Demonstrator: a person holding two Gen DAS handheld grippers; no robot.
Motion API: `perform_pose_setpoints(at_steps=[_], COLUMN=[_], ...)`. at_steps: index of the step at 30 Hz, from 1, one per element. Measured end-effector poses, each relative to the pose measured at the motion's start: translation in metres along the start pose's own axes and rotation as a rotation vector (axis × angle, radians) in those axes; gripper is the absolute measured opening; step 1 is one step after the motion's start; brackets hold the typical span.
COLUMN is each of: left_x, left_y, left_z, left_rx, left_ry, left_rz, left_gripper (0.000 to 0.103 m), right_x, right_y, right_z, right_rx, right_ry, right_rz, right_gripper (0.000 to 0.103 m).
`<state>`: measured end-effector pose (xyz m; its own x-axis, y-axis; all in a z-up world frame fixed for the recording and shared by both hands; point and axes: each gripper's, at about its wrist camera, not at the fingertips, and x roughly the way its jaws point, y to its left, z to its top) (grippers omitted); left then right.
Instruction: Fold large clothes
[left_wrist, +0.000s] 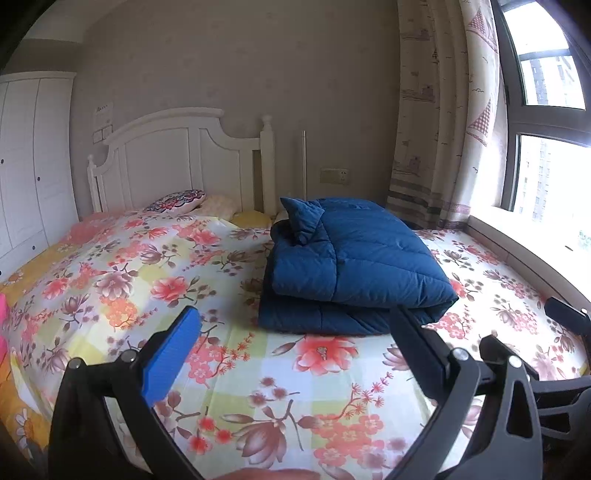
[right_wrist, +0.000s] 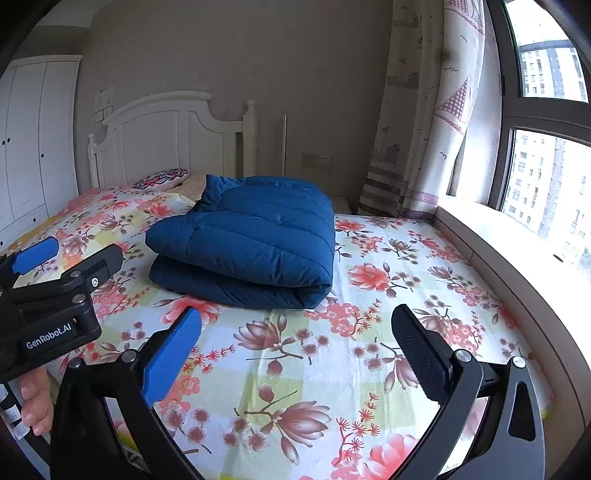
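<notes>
A blue quilted down garment (left_wrist: 351, 266) lies folded in a thick stack on the floral bed sheet (left_wrist: 288, 373); it also shows in the right wrist view (right_wrist: 251, 240). My left gripper (left_wrist: 295, 321) is open and empty, held over the sheet a little in front of the garment's near edge. My right gripper (right_wrist: 295, 321) is open and empty, also in front of the garment and apart from it. The left gripper's body shows at the left of the right wrist view (right_wrist: 55, 295), held by a hand.
A white headboard (left_wrist: 177, 155) and pillows (left_wrist: 181, 199) stand at the bed's far end. A white wardrobe (left_wrist: 29, 166) is at the left. A curtain (left_wrist: 443, 110), window sill (right_wrist: 517, 236) and window line the right side.
</notes>
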<state>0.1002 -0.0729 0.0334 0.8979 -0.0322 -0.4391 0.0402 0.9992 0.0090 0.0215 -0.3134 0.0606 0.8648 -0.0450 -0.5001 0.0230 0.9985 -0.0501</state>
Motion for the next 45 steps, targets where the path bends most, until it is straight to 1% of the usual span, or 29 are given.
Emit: perform_pose_setpoints(at_steps=[21,45], left_x=[-0.001,-0.0028], left_y=[0.0005,0.002], left_z=[-0.0006,-0.005], left_rx=[0.003,0.004], left_ry=[-0.006,0.002], left_rz=[0.004,0.007], left_gripper=[0.101,0.101], right_x=[-0.004,-0.0026], right_y=[0.0023,-0.0003], right_z=[0.0032,0.0036], right_rx=[0.004,0.005], right_ry=[-0.017,-0.007], right_rz=[0.005,0.011], right_gripper=[0.099,0.099])
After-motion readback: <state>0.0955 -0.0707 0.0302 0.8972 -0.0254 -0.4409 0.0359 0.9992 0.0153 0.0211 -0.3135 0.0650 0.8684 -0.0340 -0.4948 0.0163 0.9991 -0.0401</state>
